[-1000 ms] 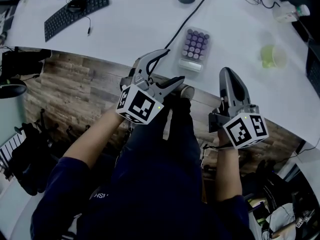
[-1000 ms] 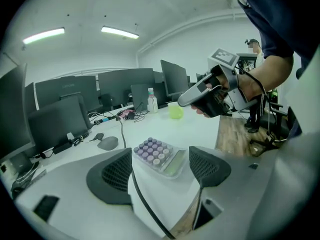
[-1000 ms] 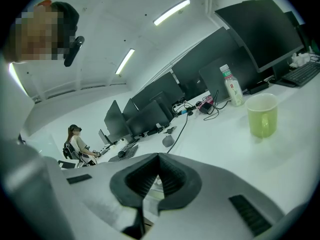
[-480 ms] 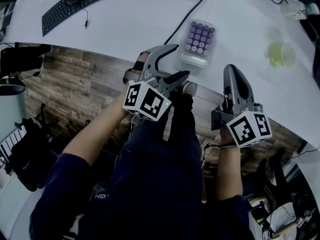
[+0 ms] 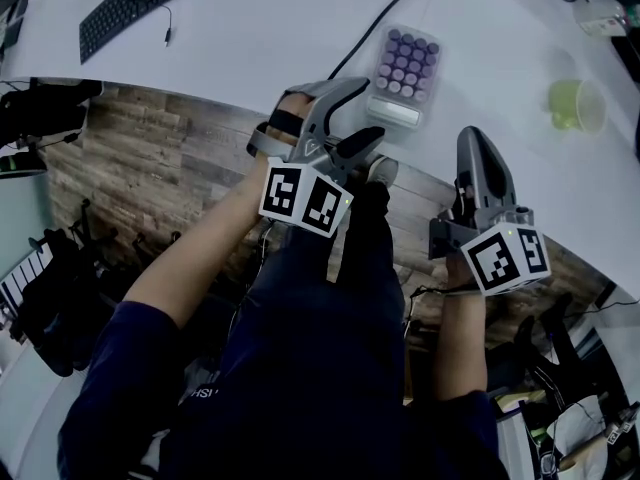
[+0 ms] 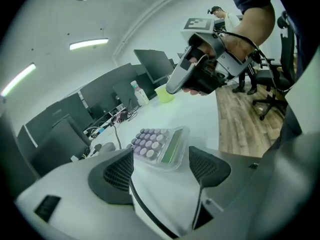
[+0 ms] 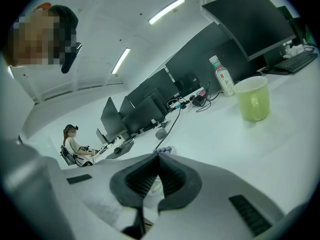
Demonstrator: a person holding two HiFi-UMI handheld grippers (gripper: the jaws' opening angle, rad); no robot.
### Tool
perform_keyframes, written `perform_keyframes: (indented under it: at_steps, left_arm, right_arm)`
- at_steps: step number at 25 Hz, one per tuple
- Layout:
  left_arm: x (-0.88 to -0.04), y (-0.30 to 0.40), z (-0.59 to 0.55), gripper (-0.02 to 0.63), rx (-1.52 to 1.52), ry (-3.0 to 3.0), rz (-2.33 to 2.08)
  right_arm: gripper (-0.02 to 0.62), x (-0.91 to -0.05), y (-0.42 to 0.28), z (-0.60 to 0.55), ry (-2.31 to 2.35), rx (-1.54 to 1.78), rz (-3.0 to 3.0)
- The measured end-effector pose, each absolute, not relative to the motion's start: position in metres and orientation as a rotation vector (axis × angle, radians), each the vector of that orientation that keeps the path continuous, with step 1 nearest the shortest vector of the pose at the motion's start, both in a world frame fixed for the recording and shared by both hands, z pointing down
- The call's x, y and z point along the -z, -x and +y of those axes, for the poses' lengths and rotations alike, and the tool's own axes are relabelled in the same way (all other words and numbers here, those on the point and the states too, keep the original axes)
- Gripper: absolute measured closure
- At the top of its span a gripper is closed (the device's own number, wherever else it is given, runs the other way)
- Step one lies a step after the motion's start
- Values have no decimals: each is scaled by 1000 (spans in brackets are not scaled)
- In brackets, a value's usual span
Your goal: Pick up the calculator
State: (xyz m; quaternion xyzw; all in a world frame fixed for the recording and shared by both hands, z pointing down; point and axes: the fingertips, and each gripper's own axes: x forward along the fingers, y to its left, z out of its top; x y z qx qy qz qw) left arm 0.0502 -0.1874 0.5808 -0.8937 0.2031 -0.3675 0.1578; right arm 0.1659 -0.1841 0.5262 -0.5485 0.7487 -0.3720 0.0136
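The calculator (image 5: 405, 71), white with round purple keys, lies flat on the white table (image 5: 250, 38) near its front edge. My left gripper (image 5: 368, 111) is open, its tips just short of the calculator's near end and above the table edge. In the left gripper view the calculator (image 6: 157, 146) shows just beyond the open left gripper (image 6: 162, 169), with nothing between the pads. My right gripper (image 5: 476, 140) is shut and empty, held to the right of the calculator. In the right gripper view, purple keys of the calculator (image 7: 162, 150) peek over the shut right gripper (image 7: 157, 179).
A black cable (image 5: 375, 23) runs past the calculator toward the back. A green cup (image 5: 575, 103) stands at the right, a black keyboard (image 5: 140, 3) at the far left. Wooden floor (image 5: 150, 158) lies below the table edge. A bottle (image 7: 220, 76) and monitors stand behind.
My left gripper has moved forward and up toward the calculator's near end, still open. The right gripper has stayed shut and has barely shifted.
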Motion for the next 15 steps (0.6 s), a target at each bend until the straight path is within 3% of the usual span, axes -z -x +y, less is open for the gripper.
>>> perform_keyframes:
  at_steps: [15]
  left_arm:
    - [-589,-57,-187,247,1068,2348,519]
  right_arm:
    - [591,-540,-163,-179,1710,1181,2310]
